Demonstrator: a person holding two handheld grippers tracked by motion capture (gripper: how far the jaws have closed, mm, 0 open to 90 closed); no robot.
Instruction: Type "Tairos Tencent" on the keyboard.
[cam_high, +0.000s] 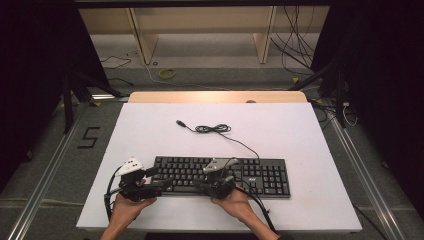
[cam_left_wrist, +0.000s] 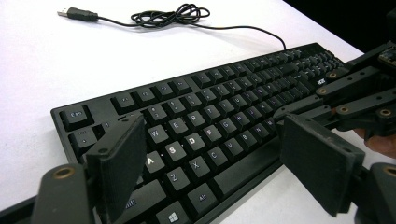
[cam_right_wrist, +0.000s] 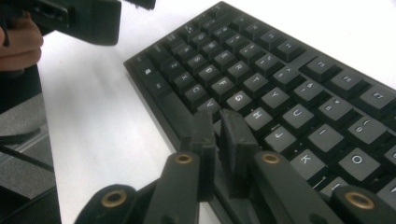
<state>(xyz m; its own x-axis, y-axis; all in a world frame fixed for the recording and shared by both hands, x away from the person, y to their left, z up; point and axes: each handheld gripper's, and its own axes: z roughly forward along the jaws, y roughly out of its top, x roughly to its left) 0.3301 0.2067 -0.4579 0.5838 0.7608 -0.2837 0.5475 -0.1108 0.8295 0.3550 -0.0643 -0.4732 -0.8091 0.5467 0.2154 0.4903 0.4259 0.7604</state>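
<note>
A black keyboard (cam_high: 260, 175) lies across the near part of the white table (cam_high: 150, 130), with its cable (cam_high: 215, 129) coiled behind it and the USB plug loose. My left gripper (cam_high: 161, 180) hovers over the keyboard's left end; in the left gripper view my left gripper (cam_left_wrist: 217, 154) stands open, its pads wide apart above the letter keys (cam_left_wrist: 187, 140) with nothing between them. My right gripper (cam_high: 199, 184) points left along the keyboard's front edge. In the right gripper view my right gripper (cam_right_wrist: 218, 126) has its pads almost together, holding nothing, just over the bottom row near the space bar.
The two grippers point towards each other, close together over the left half of the keyboard (cam_right_wrist: 280, 70). Bare white table (cam_left_wrist: 70, 60) stretches behind and to both sides. Loose cables and wooden shelf legs (cam_high: 147, 40) are on the floor beyond the table.
</note>
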